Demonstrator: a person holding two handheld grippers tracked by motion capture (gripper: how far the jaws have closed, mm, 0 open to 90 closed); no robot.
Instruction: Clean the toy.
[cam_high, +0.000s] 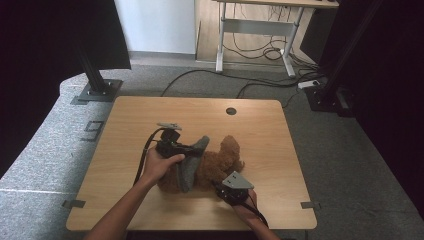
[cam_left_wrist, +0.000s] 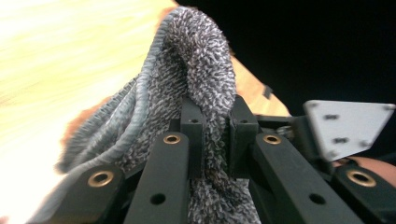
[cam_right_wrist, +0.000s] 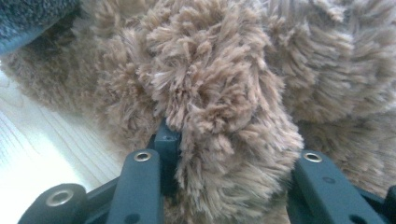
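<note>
A brown plush teddy bear (cam_high: 222, 161) lies in the middle of the wooden table (cam_high: 150, 115). A grey knitted cloth (cam_high: 191, 161) is draped across its body. My left gripper (cam_high: 189, 149) is shut on a fold of that cloth (cam_left_wrist: 196, 60), and the left gripper view shows the fold pinched tight between the jaws of this gripper (cam_left_wrist: 215, 116). My right gripper (cam_high: 219, 186) sits at the bear's near side. In the right gripper view this gripper (cam_right_wrist: 229, 140) is shut on a fluffy limb of the bear (cam_right_wrist: 224, 88), whose fur bulges between the jaws.
A round cable hole (cam_high: 231, 111) sits near the table's far edge. Black stands (cam_high: 97, 87) rise at the far left and right of the table. A white desk (cam_high: 260, 25) with loose cables stands behind on the carpet.
</note>
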